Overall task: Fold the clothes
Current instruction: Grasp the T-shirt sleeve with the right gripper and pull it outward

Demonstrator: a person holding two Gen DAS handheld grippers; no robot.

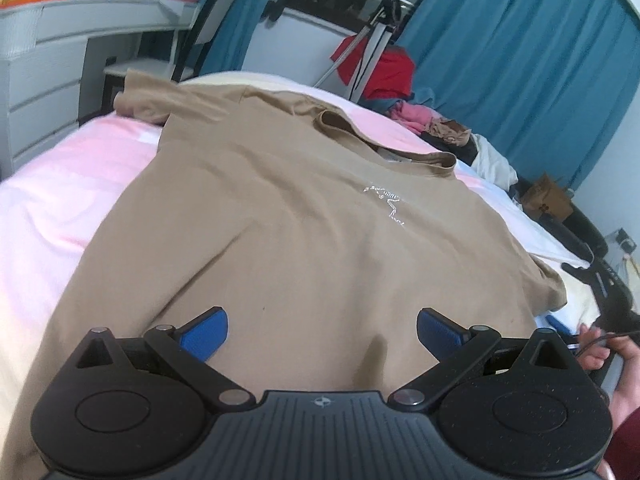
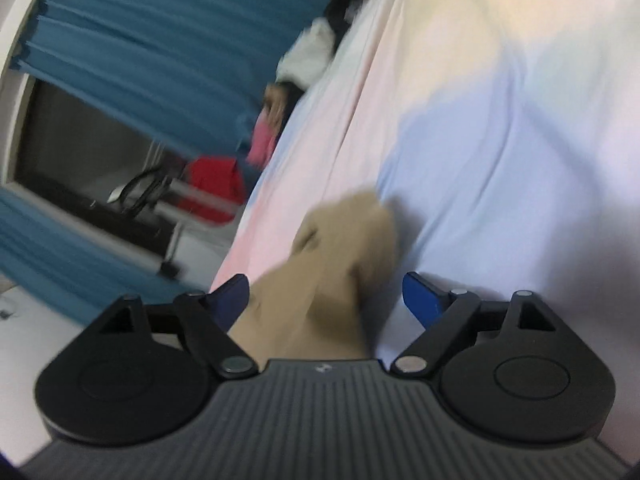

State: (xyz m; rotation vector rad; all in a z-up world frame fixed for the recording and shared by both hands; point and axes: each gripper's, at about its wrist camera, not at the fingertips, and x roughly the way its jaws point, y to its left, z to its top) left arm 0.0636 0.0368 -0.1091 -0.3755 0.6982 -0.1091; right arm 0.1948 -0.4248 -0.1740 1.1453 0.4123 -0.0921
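Two open grippers over tan T-shirt [image 1: 280, 220]

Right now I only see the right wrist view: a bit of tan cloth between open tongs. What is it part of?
Observer: A tan T-shirt, spread front-up on the bed.
Operator: Has it been folded at all?
Observer: No; it lies flat, with a sleeve stretched out at the far corner.
Operator: And the other tongs?
Observer: The left tongs hover open over the shirt's near part, holding nothing.
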